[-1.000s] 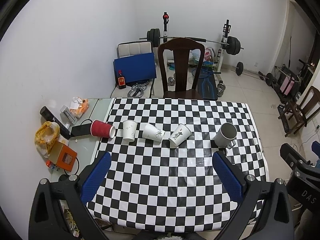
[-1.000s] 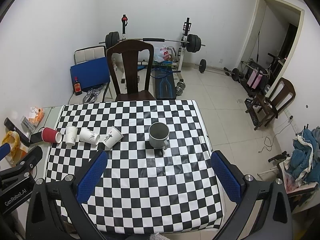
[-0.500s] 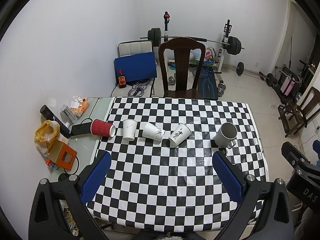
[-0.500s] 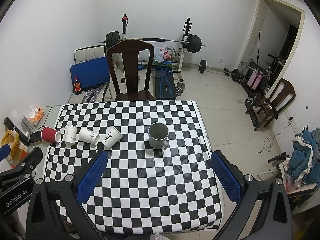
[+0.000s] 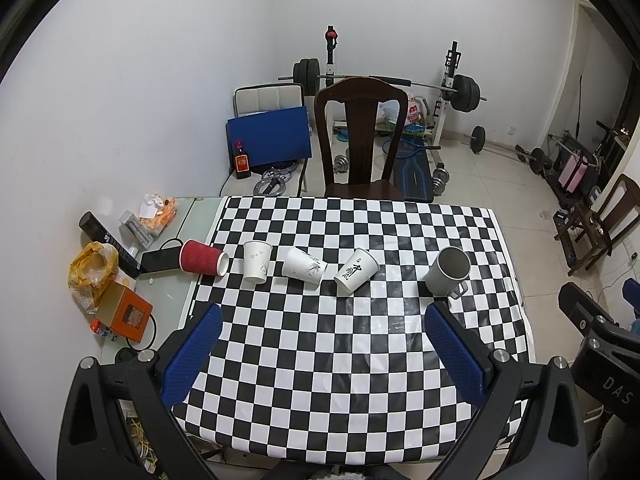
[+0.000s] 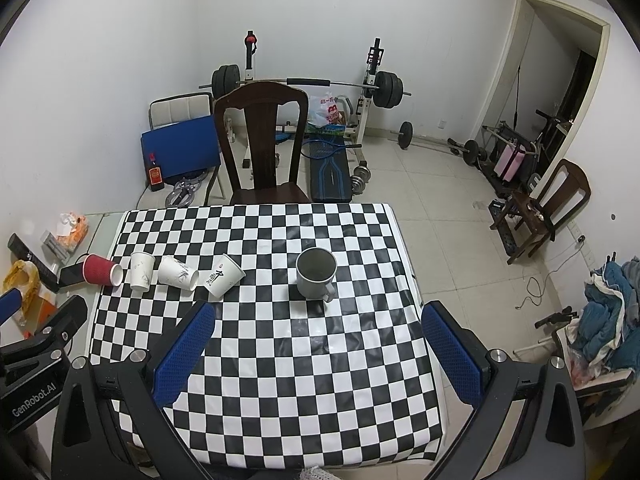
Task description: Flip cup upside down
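A grey mug (image 5: 447, 271) stands upright, mouth up, on the checkered table (image 5: 352, 352); it also shows in the right wrist view (image 6: 315, 273). Three white paper cups sit in a row to its left: one upright (image 5: 256, 261), one on its side (image 5: 304, 269), one tilted with black writing (image 5: 356, 271). A red paper cup (image 5: 202, 258) lies on its side at the table's left edge. My left gripper (image 5: 320, 340) is open and empty, high above the table's near half. My right gripper (image 6: 318, 340) is open and empty, above the table short of the mug.
A dark wooden chair (image 5: 362, 140) stands at the table's far side. A glass side table (image 5: 160, 280) on the left holds an orange box, a yellow bag, a phone and a black tube. Gym weights and a bench stand behind. A second chair (image 6: 552, 204) is at right.
Almost nothing has moved. Both views have shifted very slightly; the cups and mug stay where they were and both grippers remain open.
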`<state>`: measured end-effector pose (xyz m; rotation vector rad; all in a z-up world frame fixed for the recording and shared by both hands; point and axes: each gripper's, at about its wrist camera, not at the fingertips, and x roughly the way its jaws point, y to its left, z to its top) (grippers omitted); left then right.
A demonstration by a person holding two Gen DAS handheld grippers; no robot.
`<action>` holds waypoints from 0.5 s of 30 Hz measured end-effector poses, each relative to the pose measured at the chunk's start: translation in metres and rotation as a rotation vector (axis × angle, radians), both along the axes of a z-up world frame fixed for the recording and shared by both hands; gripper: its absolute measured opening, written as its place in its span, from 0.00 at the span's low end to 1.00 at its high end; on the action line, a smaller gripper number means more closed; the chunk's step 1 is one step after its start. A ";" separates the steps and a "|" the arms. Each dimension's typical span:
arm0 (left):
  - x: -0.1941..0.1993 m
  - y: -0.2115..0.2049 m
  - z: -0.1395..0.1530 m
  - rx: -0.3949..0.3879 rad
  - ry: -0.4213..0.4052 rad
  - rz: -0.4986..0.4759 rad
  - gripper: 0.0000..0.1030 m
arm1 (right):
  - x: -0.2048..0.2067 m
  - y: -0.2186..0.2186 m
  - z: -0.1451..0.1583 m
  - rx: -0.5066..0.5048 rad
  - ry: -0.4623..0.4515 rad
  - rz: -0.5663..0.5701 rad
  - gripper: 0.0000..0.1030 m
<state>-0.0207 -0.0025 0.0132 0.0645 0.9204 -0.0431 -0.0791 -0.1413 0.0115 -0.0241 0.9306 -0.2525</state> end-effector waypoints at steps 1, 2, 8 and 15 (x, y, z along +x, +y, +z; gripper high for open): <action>-0.001 0.003 -0.006 -0.001 -0.002 0.000 1.00 | -0.001 0.000 0.000 0.000 -0.001 -0.001 1.00; 0.002 0.000 -0.006 -0.002 0.001 0.000 1.00 | 0.000 0.000 0.001 -0.001 -0.001 -0.001 1.00; 0.004 -0.005 -0.003 -0.004 0.000 0.001 1.00 | -0.001 0.000 0.001 0.001 -0.001 -0.001 1.00; 0.007 -0.006 -0.005 -0.003 -0.004 -0.001 1.00 | 0.001 -0.003 -0.002 0.014 0.001 -0.002 1.00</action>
